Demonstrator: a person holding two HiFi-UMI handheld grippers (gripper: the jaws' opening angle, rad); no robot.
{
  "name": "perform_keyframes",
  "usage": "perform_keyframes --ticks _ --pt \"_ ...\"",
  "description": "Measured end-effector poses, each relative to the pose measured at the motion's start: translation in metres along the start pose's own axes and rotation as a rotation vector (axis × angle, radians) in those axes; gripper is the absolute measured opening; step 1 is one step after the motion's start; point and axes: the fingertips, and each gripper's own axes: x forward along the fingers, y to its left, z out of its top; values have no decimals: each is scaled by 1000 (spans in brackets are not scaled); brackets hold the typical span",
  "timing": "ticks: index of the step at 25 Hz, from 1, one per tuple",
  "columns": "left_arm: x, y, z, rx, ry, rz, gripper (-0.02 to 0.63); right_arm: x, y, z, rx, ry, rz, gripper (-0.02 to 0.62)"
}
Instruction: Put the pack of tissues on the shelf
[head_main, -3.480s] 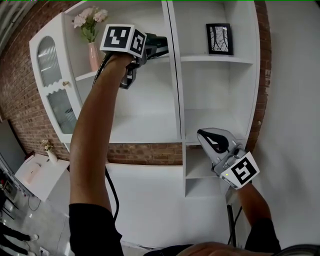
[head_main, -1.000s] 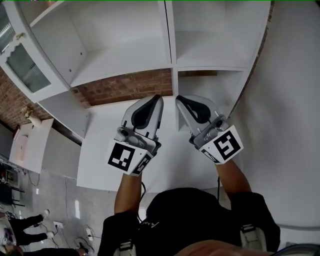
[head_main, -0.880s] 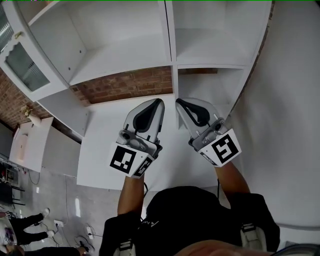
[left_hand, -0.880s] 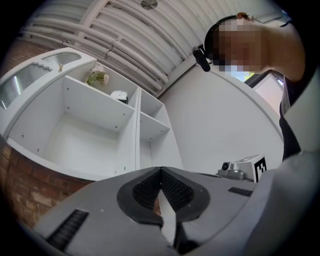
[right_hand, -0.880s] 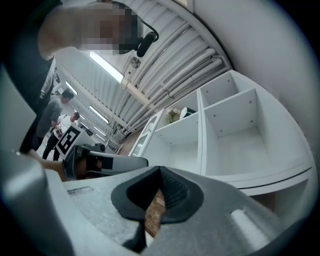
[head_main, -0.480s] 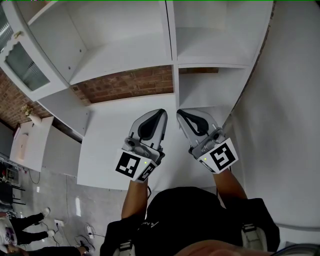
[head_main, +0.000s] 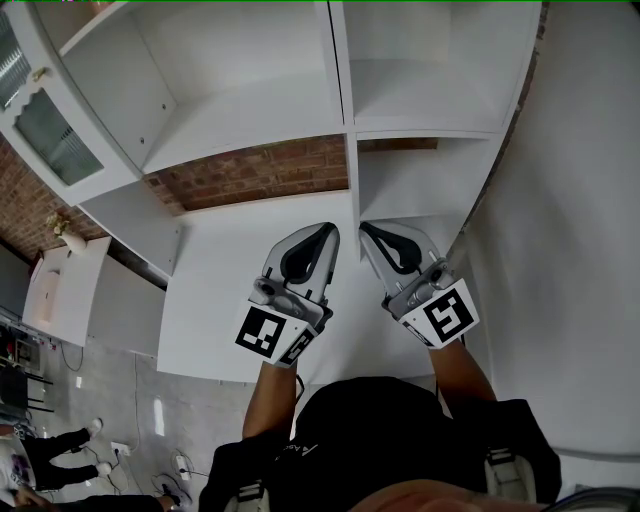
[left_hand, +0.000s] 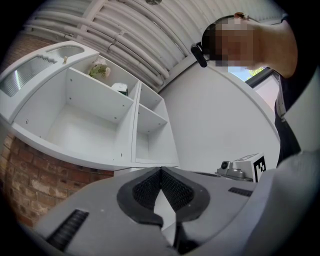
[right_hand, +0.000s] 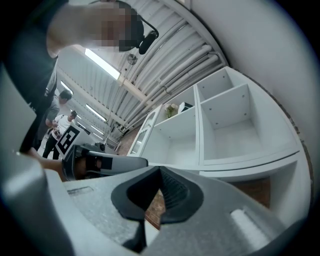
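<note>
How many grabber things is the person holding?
2. The left gripper is in the middle of the head view, the right gripper just to its right; both are shut and empty. No others show.

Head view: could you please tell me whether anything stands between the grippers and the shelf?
Nothing visible does. The left gripper and right gripper, both shut and empty, face the shelf across open air.
</note>
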Motion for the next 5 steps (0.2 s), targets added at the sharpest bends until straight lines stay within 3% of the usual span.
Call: perform_keyframes --ticks 5 --pt "2 -4 0 1 3 -7 -2 -3 -1 -1 1 0 -3 0"
